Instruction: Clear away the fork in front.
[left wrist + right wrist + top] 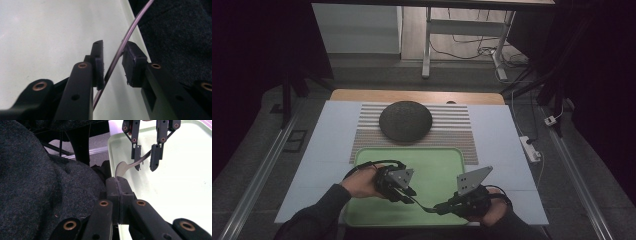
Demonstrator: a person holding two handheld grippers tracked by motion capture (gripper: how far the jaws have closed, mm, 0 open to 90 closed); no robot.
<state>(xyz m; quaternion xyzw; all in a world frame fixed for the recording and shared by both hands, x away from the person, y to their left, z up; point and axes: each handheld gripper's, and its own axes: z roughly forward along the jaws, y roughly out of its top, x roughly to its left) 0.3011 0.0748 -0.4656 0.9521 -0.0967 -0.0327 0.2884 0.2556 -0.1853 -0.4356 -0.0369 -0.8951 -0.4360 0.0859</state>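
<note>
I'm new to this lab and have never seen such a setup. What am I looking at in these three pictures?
A person holds a hand-operated gripper in each hand; there is no robot arm. The high view looks down on a table bearing a green tray, a striped mat and a dark round dome. The other two pictures come from cameras riding on the grippers. The right gripper is shut on a thin metal utensil, a spoon or fork. The left gripper is open, with the utensil's handle passing between its jaws, above the tray.
</note>
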